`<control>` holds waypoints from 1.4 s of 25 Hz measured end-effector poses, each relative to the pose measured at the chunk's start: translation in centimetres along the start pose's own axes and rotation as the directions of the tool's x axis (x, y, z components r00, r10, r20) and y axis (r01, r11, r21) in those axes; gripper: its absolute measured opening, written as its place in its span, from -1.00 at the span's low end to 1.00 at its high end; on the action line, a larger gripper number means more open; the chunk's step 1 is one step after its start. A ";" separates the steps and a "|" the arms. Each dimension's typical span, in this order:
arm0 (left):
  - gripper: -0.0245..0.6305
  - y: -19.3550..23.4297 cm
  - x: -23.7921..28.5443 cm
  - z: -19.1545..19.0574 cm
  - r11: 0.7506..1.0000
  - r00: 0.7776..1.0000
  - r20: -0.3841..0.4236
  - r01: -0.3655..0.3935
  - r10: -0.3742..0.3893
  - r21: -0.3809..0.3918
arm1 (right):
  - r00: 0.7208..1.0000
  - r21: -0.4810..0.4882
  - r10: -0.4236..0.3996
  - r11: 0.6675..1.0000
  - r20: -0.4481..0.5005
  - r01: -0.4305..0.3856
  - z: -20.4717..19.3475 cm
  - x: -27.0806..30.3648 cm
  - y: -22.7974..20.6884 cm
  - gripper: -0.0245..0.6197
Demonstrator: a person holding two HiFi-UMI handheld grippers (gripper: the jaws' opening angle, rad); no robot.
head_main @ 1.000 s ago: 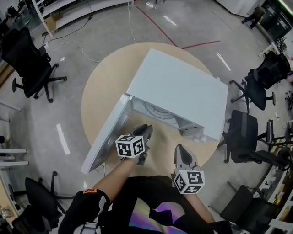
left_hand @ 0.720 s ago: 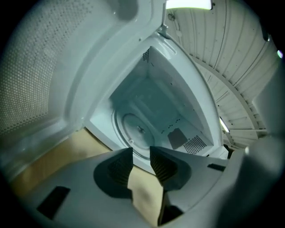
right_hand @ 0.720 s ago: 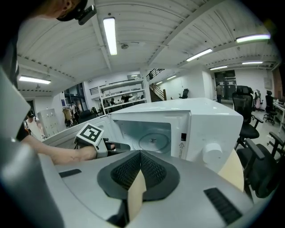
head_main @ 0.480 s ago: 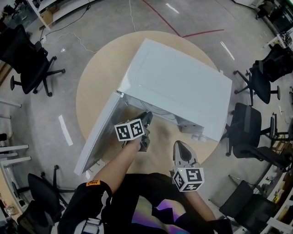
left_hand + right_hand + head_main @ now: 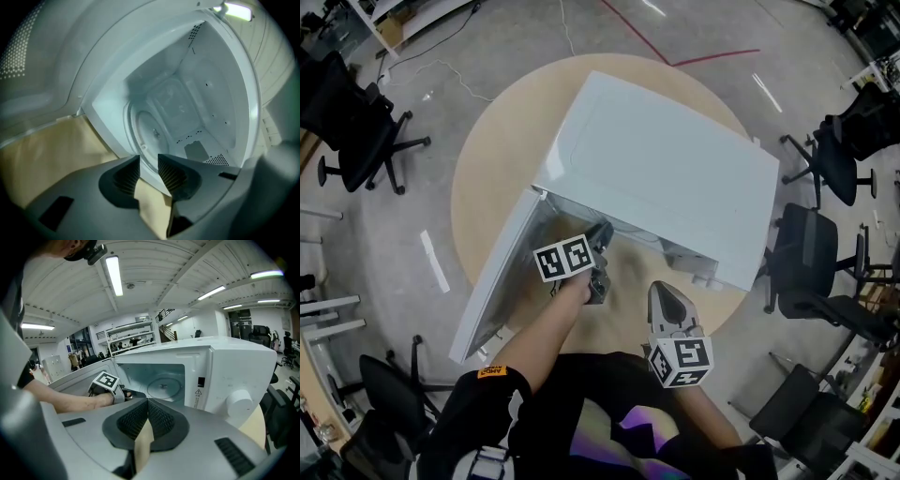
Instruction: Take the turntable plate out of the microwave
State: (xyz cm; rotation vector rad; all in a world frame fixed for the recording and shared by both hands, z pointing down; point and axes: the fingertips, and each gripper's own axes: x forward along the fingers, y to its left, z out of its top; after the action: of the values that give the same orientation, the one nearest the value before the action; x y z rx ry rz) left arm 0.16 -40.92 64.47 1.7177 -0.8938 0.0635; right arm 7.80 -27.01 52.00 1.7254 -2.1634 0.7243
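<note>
White microwave [image 5: 666,178] on table [image 5: 487,159], door [image 5: 502,281] swung wide for access. Plate [image 5: 152,133] seated flat on cavity floor. Left gripper [image 5: 149,161] held at cavity mouth, jaws just opened, nothing gripped, apparently aimed at plate rim. Right gripper [image 5: 147,403] parked outside, jaws together, empty.

Head view is bright and even, with pale glare streaks on the floor [image 5: 431,261] and bent edges. Past the left gripper [image 5: 149,157] the microwave [image 5: 187,108] cavity is dim and bluish, and the near jaws are soft. Above the right gripper [image 5: 147,400] the ceiling strips [image 5: 115,275] glare, and the corners go black.
</note>
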 end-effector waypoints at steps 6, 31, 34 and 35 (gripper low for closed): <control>-0.47 0.1 0.3 0.1 0.999 1.000 0.006 0.012 -0.012 -0.039 | 1.000 0.004 0.015 1.000 -0.012 -0.015 -0.3 0.9 0.2 -0.87; -0.68 0.9 0.2 0.6 0.990 0.999 0.032 -0.039 0.044 -0.136 | 0.984 0.567 0.173 0.815 -0.045 -0.117 -3.6 14.8 -0.9 -0.65; -0.68 0.7 0.2 0.7 0.990 0.999 0.034 -0.033 0.038 -0.137 | 0.983 0.649 0.179 0.753 -0.042 -0.109 -4.4 15.7 -1.3 -0.65; -0.68 0.6 0.2 0.7 0.990 0.999 0.032 -0.032 0.036 -0.135 | 0.982 0.670 0.185 0.733 -0.037 -0.113 -4.5 15.9 -1.3 -0.65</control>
State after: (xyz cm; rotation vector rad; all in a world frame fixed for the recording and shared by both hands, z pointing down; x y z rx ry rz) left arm -0.30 -41.70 64.80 1.5823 -0.9323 -0.0043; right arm 4.75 -37.89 64.16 1.7456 -2.1228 1.7740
